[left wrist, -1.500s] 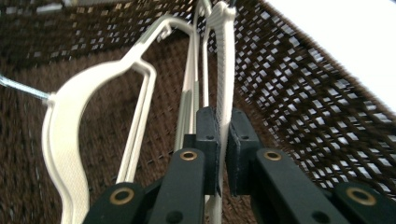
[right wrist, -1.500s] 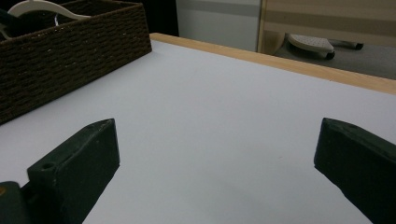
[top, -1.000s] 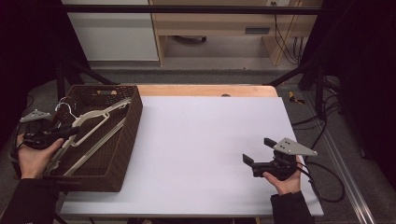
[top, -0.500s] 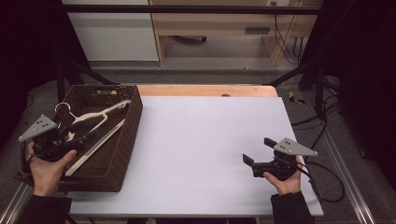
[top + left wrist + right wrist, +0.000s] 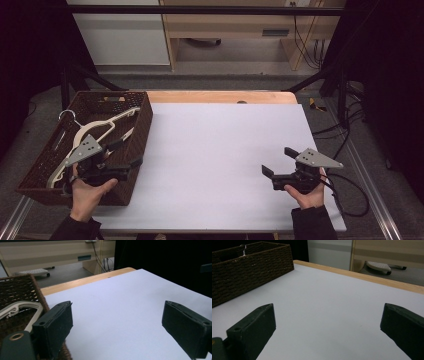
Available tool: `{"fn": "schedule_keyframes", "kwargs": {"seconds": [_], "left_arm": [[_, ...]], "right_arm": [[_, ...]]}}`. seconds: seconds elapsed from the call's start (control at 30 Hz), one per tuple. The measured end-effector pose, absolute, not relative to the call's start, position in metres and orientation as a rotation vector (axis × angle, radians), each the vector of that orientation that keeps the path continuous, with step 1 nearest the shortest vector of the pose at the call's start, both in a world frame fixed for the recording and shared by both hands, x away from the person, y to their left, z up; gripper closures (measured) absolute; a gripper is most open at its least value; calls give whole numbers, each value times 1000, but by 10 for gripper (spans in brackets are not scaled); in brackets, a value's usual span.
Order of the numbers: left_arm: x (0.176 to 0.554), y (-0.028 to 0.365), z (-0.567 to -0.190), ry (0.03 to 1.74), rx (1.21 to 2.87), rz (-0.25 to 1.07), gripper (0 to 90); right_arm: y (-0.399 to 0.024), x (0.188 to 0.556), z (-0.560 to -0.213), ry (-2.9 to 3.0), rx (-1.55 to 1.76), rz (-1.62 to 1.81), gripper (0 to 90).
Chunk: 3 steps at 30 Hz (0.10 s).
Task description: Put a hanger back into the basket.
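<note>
The left gripper (image 5: 131,156) has just been opening, nothing between its jaws; the right gripper (image 5: 276,161) is spread too. To take a hanger (image 5: 95,131) from the basket (image 5: 142,122), close on its thin arm squarely.

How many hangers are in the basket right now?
2, it seems: cream hangers overlapping inside the brown wicker basket at the table's left. More may be hidden beneath them.

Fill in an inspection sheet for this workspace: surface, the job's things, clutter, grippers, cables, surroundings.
Surface: white table top, bare, wooden strip along the far edge.
Job's things: pale hangers lying in the brown wicker basket at the table's left.
Clutter: nothing seen.
Grippers: left tool above the basket's right wall, jaws just opened, nothing between; right tool open, empty.
Cables: one trails from the right tool.
Surroundings: wooden furniture behind, dark sides.
</note>
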<state>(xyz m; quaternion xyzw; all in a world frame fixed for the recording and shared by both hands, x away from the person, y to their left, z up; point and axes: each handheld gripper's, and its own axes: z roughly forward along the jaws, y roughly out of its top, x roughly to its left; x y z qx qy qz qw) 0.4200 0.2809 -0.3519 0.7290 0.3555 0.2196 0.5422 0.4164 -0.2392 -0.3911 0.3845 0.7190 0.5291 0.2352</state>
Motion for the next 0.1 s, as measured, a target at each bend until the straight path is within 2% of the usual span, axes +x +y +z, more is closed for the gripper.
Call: {"fn": "schedule_keyframes", "kwargs": {"seconds": [0.1], "left_arm": [[419,274,-356,831,1751,507,90]], "right_arm": [[-239,415,-391,1969,1055,1457,4]]}}
